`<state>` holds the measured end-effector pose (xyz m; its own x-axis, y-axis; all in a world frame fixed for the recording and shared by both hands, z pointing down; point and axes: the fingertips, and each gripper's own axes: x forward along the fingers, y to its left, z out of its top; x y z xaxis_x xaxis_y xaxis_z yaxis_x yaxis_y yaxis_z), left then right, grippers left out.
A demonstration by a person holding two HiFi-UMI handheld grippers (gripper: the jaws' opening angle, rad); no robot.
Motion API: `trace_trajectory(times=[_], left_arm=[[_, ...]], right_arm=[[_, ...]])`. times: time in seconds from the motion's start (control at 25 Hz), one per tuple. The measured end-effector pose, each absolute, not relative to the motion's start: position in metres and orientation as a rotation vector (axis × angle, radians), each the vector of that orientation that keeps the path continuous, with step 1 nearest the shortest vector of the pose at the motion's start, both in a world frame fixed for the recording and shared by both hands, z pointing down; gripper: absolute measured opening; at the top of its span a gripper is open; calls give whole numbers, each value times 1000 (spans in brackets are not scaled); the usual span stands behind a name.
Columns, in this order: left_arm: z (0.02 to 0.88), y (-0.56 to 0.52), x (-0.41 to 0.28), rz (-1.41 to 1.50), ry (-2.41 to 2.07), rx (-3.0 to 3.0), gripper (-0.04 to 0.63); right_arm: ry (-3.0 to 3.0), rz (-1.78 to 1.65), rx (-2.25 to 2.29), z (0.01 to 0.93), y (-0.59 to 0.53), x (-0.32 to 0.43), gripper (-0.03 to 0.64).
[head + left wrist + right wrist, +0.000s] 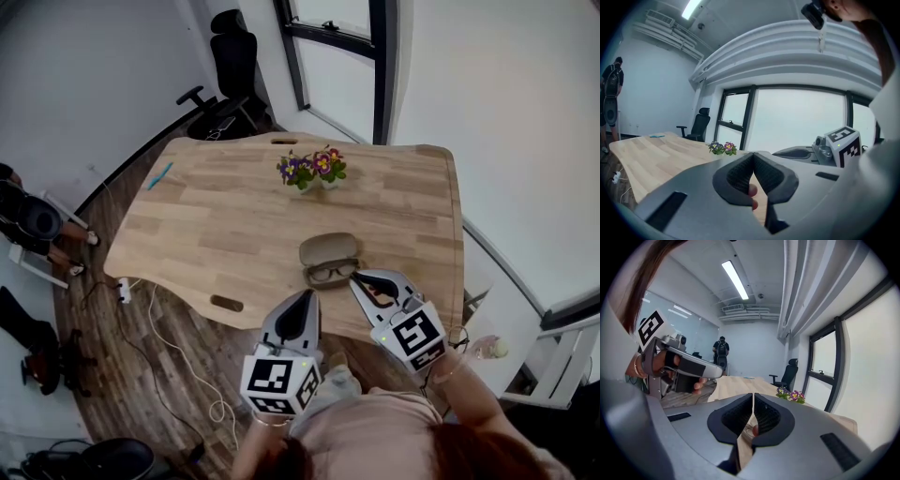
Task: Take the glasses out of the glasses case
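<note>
1. While both sets of fingers are pressed together with nothing between them, no grasp has been made. The left gripper [307,296] is held over the counter's near edge, short of the case. The right gripper [357,278] is seen just beside the case's near right corner, and whether it touches cannot be told.
2. Just beyond them, the case [329,247] lies open on the counter [216,216] with its lid laid back. The glasses [330,273] are seen in its near half, and nothing else can be made out inside.
3. Trouble is judged likely if the fingers are not parted before the reach, since the case could be shoved along the counter. If left unsteadied, the case could be lifted with the glasses.
4. Farther off, a flower pot [312,169] is set well clear.
</note>
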<state>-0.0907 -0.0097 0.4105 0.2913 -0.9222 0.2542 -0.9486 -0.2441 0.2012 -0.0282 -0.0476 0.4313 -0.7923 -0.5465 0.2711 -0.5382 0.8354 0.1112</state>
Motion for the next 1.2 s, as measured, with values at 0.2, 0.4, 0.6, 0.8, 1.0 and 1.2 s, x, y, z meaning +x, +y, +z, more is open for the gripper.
trace_trajectory(times=[0.2,0.4,0.6,0.8,1.0,1.2], left_arm=[[422,-27,-104,157,-1653,2268,0],[434,-42,-120,174,-1609,2283,0],[445,-56,-130,184,-1581,2281,2],[457,-68,-134,180,-1559,2257,0],[466,-80,-139,188,-1570,2226,2],[474,-90,-141,200,-1584,2186,0]], right_arm=[[-2664,-49,806,447,-66,-40,4],[-2608,-43,797,466,-81,-51,5],[-2562,-45,764,482,-92,-60,6],[-2520,-58,711,499,-103,-68,6],[-2492,-85,612,518,-111,-75,6],[-2463,-104,522,536,-120,-80,12]])
